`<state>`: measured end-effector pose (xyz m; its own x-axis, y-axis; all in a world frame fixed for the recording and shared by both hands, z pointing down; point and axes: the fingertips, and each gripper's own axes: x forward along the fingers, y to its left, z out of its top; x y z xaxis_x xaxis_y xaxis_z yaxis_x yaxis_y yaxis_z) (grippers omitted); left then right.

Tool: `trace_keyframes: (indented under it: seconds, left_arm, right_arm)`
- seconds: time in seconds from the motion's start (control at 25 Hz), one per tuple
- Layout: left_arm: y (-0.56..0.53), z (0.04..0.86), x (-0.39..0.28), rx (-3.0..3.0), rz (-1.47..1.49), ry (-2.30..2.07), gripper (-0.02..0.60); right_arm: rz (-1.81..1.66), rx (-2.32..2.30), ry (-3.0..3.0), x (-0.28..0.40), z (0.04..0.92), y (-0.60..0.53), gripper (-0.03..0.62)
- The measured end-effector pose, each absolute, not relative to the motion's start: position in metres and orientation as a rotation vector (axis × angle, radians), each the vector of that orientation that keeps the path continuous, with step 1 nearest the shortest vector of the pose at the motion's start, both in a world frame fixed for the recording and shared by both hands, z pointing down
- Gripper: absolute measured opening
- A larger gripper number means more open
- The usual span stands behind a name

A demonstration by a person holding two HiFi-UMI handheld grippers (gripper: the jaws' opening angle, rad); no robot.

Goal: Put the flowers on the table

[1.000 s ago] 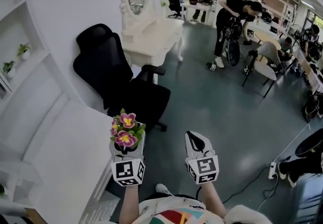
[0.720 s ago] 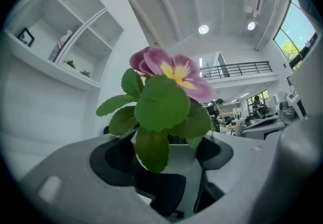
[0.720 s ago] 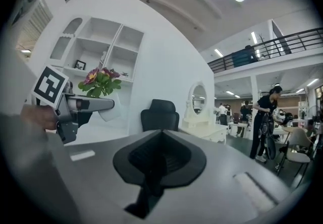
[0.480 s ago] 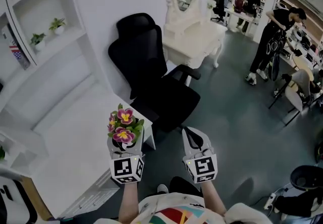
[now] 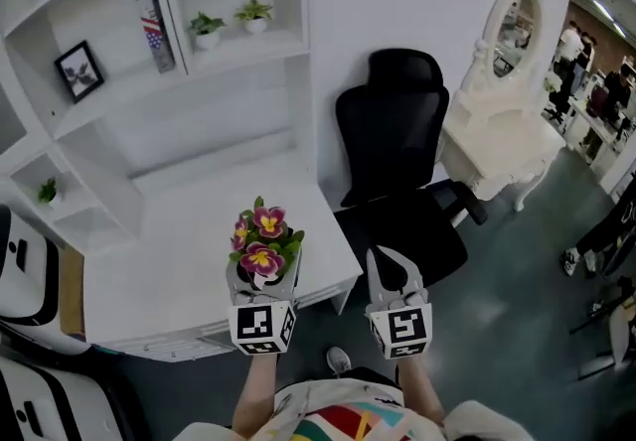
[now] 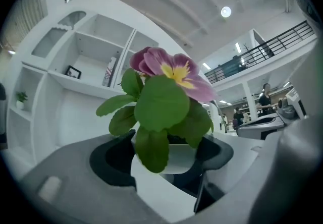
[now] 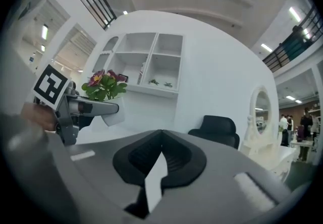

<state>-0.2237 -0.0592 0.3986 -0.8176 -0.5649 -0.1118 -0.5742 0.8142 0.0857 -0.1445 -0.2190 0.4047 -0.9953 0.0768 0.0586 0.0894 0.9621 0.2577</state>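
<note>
1. The step in hand looks like the carry to the drop-off. The left gripper [image 5: 264, 280] has its jaws closed partway around a small white pot [image 6: 171, 156]. The flowers [image 5: 263, 242] stand upright above the jaws, pink and yellow blooms over green leaves.
2. The right gripper [image 5: 388, 265] hangs just to the right of the left one. Its jaws are together with nothing between them, so it seems to have no part in this step.
3. The table [image 5: 179, 250] lies under and ahead of the left gripper. From the head view the pot sits over the near right part of the tabletop. It appears to be off the surface, though how high cannot be told.
4. The next move calls for lowering the pot straight down, level, until its base rests flat. Then the jaws should spread and draw back toward the person without brushing the leaves.
5. The tabletop is white, flat and bare beneath and to the left of the left gripper, so it should take the pot steadily.
6. Beyond the left gripper, white shelves [image 5: 229, 62] hold two small plants [image 5: 206, 27] and a picture frame [image 5: 78, 70].
7. Ahead and right of the right gripper stands a black chair [image 5: 397, 141], with a dressing table [image 5: 502, 146] and its oval mirror farther right on the grey floor [image 5: 517, 330].
</note>
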Motion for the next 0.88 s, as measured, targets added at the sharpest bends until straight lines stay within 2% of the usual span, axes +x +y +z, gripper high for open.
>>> trace_keyframes:
  seconds: [0.32,0.88]
  left_arm:
    - [-0.012,0.404,-0.24,-0.561,0.129,3.014,0.347]
    - [0.008,0.41,-0.24,-0.265,0.158,3.027,0.347]
  right_arm:
    - [-0.466,-0.46,-3.079,-0.217,0.398,-0.194,0.002]
    - [-0.357,-0.845,-3.006,-0.264,0.421,-0.168,0.002]
